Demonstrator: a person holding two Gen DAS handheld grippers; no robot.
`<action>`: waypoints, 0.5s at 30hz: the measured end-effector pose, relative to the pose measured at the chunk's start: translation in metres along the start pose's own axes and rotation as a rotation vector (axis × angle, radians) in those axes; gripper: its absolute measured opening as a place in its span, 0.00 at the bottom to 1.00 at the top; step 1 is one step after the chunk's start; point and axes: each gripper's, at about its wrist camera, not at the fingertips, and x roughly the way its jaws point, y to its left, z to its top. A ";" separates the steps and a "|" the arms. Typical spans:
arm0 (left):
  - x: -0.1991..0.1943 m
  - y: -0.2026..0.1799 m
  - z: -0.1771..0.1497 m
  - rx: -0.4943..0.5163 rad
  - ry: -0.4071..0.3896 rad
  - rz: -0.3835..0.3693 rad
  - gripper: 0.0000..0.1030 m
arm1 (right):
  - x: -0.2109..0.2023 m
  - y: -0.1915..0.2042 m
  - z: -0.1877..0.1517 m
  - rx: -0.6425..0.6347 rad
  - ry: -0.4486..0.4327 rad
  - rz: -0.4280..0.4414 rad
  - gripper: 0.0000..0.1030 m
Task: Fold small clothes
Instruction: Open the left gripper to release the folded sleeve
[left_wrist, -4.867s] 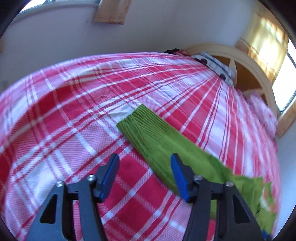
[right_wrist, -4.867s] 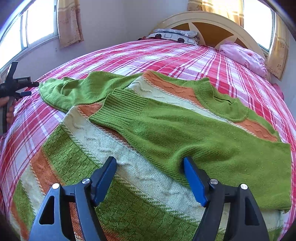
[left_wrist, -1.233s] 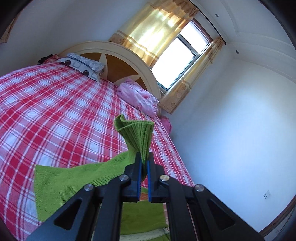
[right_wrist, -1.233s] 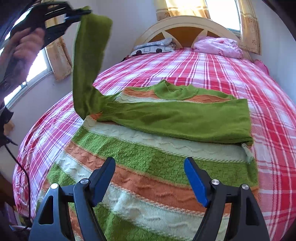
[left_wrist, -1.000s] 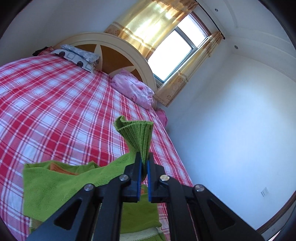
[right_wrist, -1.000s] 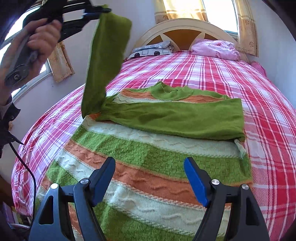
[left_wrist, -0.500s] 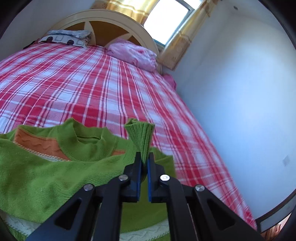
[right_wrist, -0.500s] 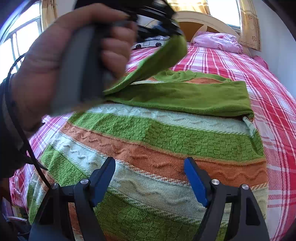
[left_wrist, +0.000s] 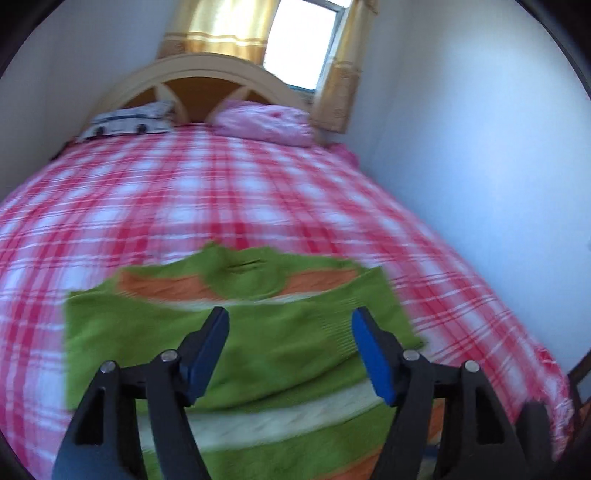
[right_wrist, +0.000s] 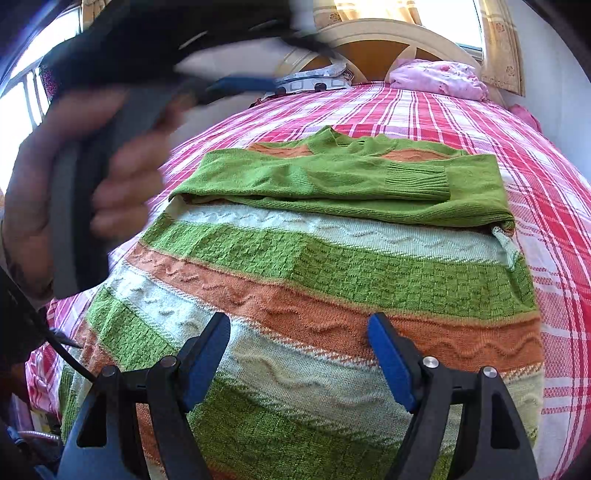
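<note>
Red-and-white checked bedding covers the bed (right_wrist: 424, 110), with a curved wooden headboard (right_wrist: 373, 40) and a pink pillow (right_wrist: 439, 79) at twelve o'clock in the right wrist view. On it lies the striped green, orange and cream sweater (right_wrist: 332, 280), filling the middle of that view from six o'clock up towards the collar at twelve. Both sleeves are already folded across the chest; the upper one ends in its ribbed cuff (right_wrist: 415, 181) at about one o'clock. The left gripper (left_wrist: 290, 349) has just been opening, its jaws now stand wide with nothing between them, hanging over the folded sleeve. The right gripper (right_wrist: 299, 356) hovers with jaws wide and empty above the lower stripes. Judging by this, the sleeve folds are done, and what remains is folding the body up from the hem.
</note>
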 end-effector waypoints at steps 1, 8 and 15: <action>-0.007 0.015 -0.009 0.006 -0.003 0.068 0.69 | 0.000 0.000 0.000 0.001 0.000 0.001 0.76; -0.015 0.102 -0.057 -0.117 0.073 0.278 0.76 | -0.004 -0.005 0.000 0.031 -0.023 0.024 0.76; 0.004 0.142 -0.084 -0.274 0.143 0.234 0.76 | -0.019 -0.030 0.023 0.165 -0.009 0.027 0.75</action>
